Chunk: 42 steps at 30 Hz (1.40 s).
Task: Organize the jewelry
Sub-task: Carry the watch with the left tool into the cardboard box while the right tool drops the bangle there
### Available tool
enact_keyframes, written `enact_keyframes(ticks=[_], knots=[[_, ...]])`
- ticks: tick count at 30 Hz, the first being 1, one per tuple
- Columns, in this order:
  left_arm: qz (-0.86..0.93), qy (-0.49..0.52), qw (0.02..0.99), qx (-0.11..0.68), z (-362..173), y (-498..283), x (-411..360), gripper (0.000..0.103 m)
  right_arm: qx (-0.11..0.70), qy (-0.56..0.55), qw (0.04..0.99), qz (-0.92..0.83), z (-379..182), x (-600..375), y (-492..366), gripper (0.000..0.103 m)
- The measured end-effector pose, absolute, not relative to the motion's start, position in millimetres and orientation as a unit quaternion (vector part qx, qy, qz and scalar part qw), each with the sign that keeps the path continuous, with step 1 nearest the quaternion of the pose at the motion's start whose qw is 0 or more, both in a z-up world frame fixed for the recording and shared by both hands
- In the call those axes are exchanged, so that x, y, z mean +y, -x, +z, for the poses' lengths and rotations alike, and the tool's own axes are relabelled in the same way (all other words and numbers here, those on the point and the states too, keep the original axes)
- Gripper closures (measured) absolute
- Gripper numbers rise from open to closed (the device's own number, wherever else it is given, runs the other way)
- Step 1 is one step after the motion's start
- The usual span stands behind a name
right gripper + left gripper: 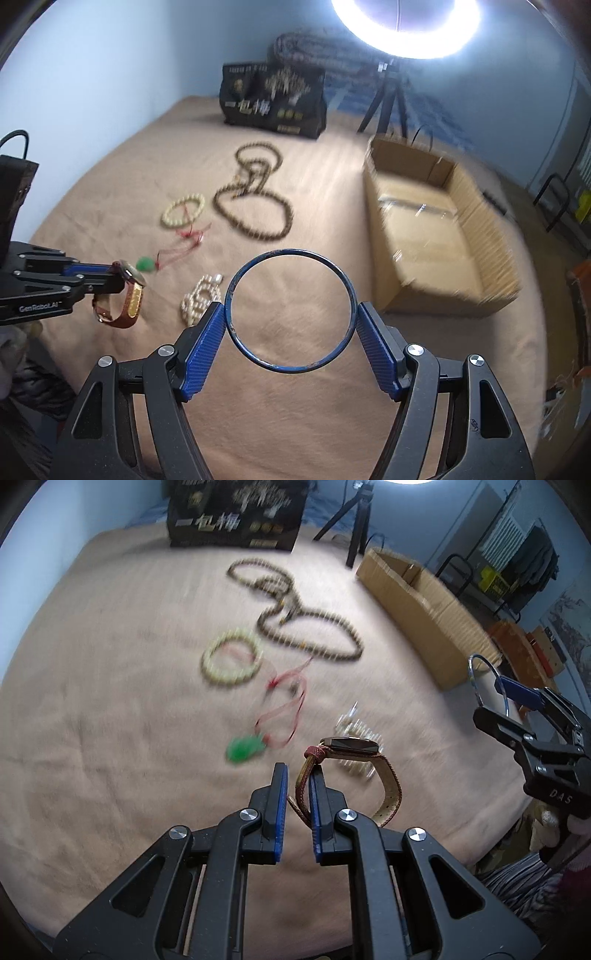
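Two grippers I hold above the tan blanket, each carrying one piece. My left gripper is clenched on the strap of a wristwatch, which hangs clear of the blanket. My right gripper grasps a blue bangle across its width, both pads pressing its rim. Taking the open cardboard box as landmark: a brown bead necklace, a pale bead bracelet, a green pendant on red cord and a pearl strand lie to its left.
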State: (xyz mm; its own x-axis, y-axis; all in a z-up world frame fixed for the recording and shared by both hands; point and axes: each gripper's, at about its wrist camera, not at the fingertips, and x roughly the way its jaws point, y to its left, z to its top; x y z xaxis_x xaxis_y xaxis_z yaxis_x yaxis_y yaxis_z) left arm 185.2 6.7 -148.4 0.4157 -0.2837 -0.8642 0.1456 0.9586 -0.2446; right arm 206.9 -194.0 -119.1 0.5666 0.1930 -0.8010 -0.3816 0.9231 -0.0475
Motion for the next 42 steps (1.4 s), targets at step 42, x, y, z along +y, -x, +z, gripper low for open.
enact_keyframes(ticks=[42], knots=[[-0.178,0.057,0.858,0.477,-127,-386,-184,0.093,0.451,-0.015,0.892,-0.014,-116,-345,-321,0.031]])
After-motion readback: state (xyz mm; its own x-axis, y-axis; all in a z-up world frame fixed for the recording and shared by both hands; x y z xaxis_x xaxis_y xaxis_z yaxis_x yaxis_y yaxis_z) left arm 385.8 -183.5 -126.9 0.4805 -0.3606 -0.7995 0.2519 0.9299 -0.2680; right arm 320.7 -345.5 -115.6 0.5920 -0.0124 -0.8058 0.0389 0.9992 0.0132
